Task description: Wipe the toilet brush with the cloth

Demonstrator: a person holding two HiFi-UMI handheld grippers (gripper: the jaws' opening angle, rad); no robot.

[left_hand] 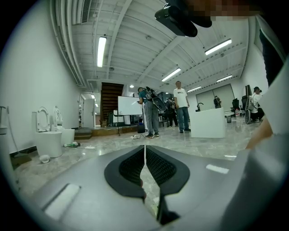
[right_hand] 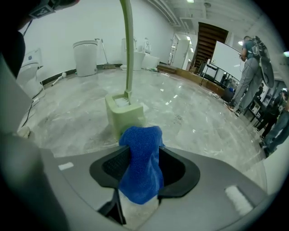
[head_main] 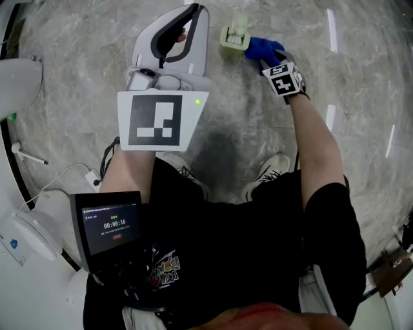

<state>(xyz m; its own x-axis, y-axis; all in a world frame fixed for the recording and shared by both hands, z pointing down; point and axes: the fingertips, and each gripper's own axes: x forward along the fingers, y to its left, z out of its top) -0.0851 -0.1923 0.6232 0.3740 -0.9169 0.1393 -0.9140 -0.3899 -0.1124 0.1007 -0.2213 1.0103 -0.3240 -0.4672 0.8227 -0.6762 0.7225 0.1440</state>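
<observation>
Head view: the left gripper is held out level above the marble floor. The right gripper is pointed steeply down, just beside the toilet brush holder, which stands on the floor. A blue cloth is seen at the right gripper's tip, touching or nearly touching the holder; which of the two cannot be told from above. The jaws themselves are hidden here by the cloth and the marker cube. A small screen is worn at the person's waist.

Right gripper view: the jaws are seen standing wide apart, with the cloth bunched upright between them. Its sides meet both pads, but no squeeze is visible, so the grip is noted as released. The pale green holder is seen directly ahead, near the cloth. The brush handle, barely visible from above, is shown rising upright out of the holder and past the frame's top. A white toilet is seen by the far wall.

Left gripper view: the jaws are closed tip to tip, with nothing between them. No brush or cloth appears in this view. Standing people and a whiteboard are seen far across the hall.
</observation>
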